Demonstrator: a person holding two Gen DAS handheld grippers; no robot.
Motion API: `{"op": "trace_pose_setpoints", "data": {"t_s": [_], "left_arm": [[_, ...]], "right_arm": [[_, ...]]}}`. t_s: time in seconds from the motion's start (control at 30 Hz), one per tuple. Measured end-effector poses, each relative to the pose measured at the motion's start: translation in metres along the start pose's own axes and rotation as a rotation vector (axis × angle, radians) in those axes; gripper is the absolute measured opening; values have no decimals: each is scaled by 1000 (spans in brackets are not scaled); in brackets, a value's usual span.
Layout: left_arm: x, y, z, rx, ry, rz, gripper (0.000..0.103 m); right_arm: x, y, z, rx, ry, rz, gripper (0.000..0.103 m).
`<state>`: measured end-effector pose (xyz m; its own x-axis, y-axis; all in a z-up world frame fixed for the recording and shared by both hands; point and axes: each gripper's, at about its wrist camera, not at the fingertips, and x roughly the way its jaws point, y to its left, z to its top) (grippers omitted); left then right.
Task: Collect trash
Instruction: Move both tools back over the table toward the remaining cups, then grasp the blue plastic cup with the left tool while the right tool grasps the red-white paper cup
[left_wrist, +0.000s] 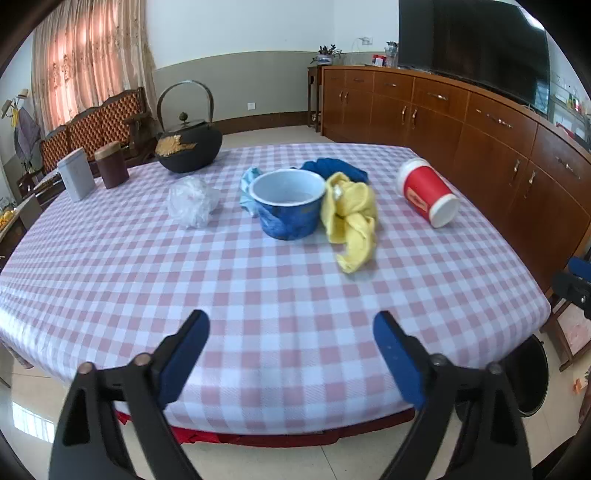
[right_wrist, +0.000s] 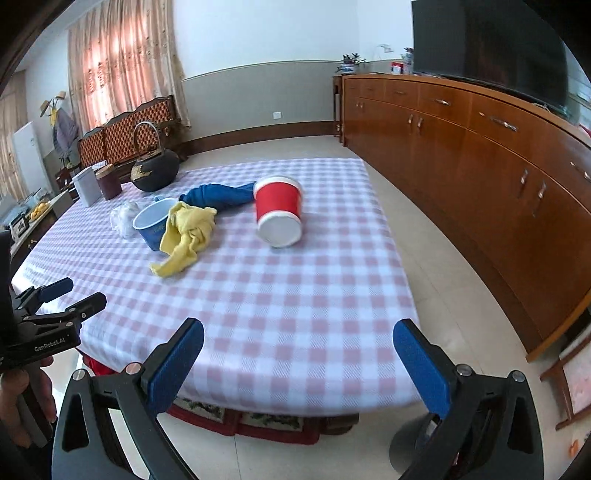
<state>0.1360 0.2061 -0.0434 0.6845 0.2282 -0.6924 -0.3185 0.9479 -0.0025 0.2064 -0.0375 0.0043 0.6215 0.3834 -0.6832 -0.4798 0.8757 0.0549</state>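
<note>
A: Lying on its side near the right edge of the table (right_wrist: 295, 332) is the red cup (right_wrist: 279, 212), white base facing us, mouth pointing away toward the blue cloth (right_wrist: 221, 195).

B: And that looks like the nearest piece of trash for the right gripper (right_wrist: 297, 349), which is hovering at the near edge with its jaws spread wide, holding nothing.

A: Agreed. I'm thinking the cup is light and round, so it is likely wanting to roll. Coming in across its body, one pad on each side, should be pinning it.

B: Squeezing gently, too; a paper wall is probably going to crush.

A: The left gripper (left_wrist: 291, 326) is sitting open as well, empty, facing the middle of the table. The clear plastic wad (left_wrist: 192, 201) is lying ahead of it, left of the blue bowl (left_wrist: 288, 208).

B: The bowl is standing upright with the yellow cloth (left_wrist: 351, 214) draped against its right side. Whether those count as trash, I can't tell.

A: A dark bin (left_wrist: 532, 380) is showing on the floor by the table's near right corner, so that seems to be where things are going.

B: The kettle (left_wrist: 188, 144) and two tins (left_wrist: 94, 171) are standing well back on the left, out of the way.
</note>
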Motion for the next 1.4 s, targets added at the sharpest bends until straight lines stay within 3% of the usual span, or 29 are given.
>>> {"op": "trace_pose_setpoints", "data": {"t_s": [0.3,0.57,1.03,1.4], "left_arm": [[24,-2,20,1,8,-45,76],[50,-1,36,-7,13,-24,76],[108,-2,71,6,76,0,76],[127,-11,89,1,72,0,76]], "right_arm": [[29,11,26,-25,1,9,103],[55,8,44,-14,9,15,103],[138,12,79,-28,89,21,97],[166,5,93,-19,118,33,90]]}}
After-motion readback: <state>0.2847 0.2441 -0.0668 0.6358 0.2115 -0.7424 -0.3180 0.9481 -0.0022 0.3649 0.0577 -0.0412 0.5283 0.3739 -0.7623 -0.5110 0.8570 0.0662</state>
